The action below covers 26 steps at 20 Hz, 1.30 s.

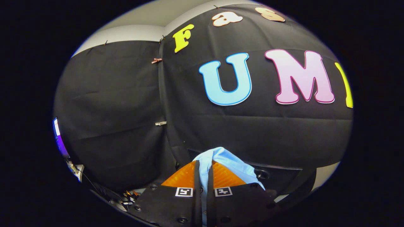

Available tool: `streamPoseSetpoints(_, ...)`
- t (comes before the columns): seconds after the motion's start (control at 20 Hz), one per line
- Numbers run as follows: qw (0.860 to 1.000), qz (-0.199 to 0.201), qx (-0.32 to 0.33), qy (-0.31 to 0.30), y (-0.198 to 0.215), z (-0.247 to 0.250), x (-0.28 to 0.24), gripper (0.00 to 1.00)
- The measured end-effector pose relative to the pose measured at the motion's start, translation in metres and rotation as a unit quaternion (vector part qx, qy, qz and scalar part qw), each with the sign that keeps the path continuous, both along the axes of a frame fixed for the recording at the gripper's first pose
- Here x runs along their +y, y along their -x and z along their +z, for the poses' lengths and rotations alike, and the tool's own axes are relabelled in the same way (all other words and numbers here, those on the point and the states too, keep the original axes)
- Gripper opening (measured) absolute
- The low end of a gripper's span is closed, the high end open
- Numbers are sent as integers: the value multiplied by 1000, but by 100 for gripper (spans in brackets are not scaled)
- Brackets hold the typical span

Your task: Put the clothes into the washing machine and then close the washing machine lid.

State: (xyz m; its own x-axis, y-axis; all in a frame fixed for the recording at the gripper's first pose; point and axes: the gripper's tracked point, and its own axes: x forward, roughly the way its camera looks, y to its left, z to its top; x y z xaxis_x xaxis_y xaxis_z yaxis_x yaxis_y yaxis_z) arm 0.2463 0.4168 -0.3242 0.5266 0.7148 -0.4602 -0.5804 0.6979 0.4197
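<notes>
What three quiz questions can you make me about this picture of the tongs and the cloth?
1. True or false: the tongs are shut on the light blue garment.
2. What hangs behind the garment? A) the black cloth wall B) a glass window C) a wooden shelf
3. Fill in: the garment bunches up between the fingers and spills over the finger on the ____ side.

Key:
1. True. Both fingers press on the fabric caught between them.
2. A.
3. Right.
</notes>
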Motion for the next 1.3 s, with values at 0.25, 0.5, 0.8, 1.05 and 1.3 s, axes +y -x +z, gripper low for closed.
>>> streamPoseSetpoints(0.25,997,57,14,45,19,-41,20,10)
streamPoseSetpoints(0.5,991,79,89,56,37,-68,23,10)
streamPoseSetpoints(0.8,989,97,95,58,46,-69,25,14)
streamPoseSetpoints(1.05,993,98,64,18,43,-43,29,77)
streamPoseSetpoints(1.3,994,89,60,3,38,-37,28,94)
